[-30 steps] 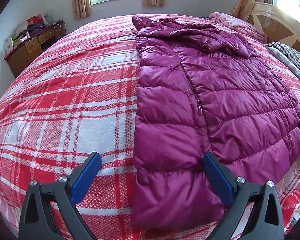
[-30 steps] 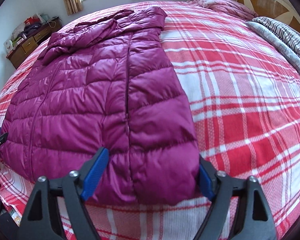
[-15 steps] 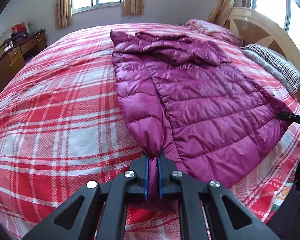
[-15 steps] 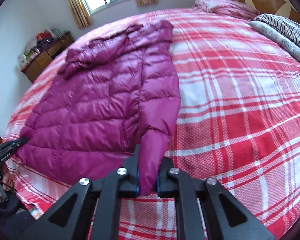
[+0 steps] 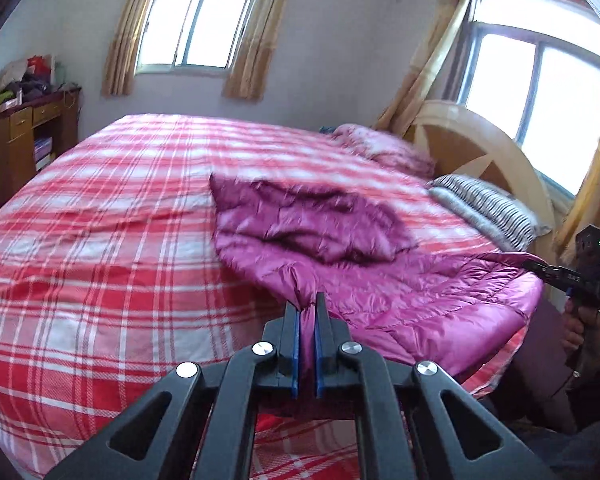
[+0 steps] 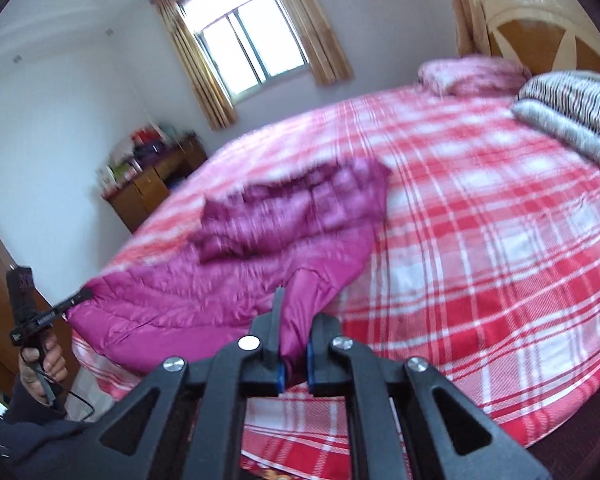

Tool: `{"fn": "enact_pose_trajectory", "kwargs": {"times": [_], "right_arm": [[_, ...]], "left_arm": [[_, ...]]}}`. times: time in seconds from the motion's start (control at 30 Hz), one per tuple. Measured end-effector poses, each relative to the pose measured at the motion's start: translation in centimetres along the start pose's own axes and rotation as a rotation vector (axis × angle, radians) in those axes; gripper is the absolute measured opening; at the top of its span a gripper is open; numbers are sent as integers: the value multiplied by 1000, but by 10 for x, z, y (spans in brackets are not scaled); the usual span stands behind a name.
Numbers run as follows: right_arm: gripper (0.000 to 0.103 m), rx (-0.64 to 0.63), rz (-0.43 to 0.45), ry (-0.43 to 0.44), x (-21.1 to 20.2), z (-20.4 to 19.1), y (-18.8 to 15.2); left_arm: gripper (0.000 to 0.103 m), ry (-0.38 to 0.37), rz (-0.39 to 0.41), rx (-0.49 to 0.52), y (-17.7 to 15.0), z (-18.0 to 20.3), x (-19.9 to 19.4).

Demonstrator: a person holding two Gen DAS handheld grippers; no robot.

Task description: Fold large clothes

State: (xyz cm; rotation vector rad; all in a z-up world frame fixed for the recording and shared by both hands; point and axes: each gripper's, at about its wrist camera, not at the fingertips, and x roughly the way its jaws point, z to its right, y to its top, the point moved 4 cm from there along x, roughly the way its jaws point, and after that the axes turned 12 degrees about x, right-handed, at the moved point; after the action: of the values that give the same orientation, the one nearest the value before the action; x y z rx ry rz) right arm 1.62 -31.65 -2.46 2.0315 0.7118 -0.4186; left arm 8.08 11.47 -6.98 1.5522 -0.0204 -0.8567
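Observation:
A magenta puffer jacket (image 5: pixel 340 232) lies on the red plaid bed (image 5: pixel 100 240), hood end farthest from me. Its near hem is lifted off the cover and stretched between both grippers. In the left wrist view my left gripper (image 5: pixel 308 306) is shut on one bunched hem corner. My right gripper (image 5: pixel 538 266) shows at the right edge, pinching the other corner. In the right wrist view my right gripper (image 6: pixel 296 320) has its jaws closing the last bit, pads pressing on a fold of the jacket (image 6: pixel 260 240). The left gripper (image 6: pixel 80 296) holds the far corner there.
A wooden headboard (image 5: pixel 480 152) stands at the bed's right end, with a striped pillow (image 5: pixel 488 204) and a pink pillow (image 5: pixel 380 144) before it. A cluttered wooden desk (image 5: pixel 20 140) stands by the left wall. A person's hand (image 6: pixel 44 360) grips the left handle.
Both grippers went from open over the flat hem to shut on its corners. Both have risen and tilted up, lifting the hem off the bed.

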Motion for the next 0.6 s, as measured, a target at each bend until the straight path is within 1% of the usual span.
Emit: {"fn": "enact_pose_trajectory", "kwargs": {"times": [0.13, 0.17, 0.23, 0.3, 0.33, 0.37, 0.43, 0.5, 0.6], "right_arm": [[8, -40, 109, 44, -23, -22, 18], [8, -46, 122, 48, -24, -26, 19], [8, -64, 146, 39, -20, -29, 28], [8, -62, 153, 36, -8, -25, 36], [8, -49, 146, 35, 5, -23, 44], [8, -47, 144, 34, 14, -23, 50], [8, -49, 148, 17, 30, -22, 61], [8, -36, 153, 19, 47, -20, 73], [8, -18, 161, -14, 75, -16, 91]], "left_arm": [[5, -21, 70, 38, 21, 9, -24], [5, -22, 88, 54, 26, 10, -27], [5, -10, 97, 69, 33, 6, -22], [5, -3, 85, 59, 39, -6, -5], [5, -1, 82, 54, 43, -11, 3], [5, 7, 66, 44, 47, -20, 19], [5, -3, 40, 20, 53, -32, 42], [5, 15, 21, 12, 58, -43, 62], [5, 28, -9, 4, 66, -58, 95]]}}
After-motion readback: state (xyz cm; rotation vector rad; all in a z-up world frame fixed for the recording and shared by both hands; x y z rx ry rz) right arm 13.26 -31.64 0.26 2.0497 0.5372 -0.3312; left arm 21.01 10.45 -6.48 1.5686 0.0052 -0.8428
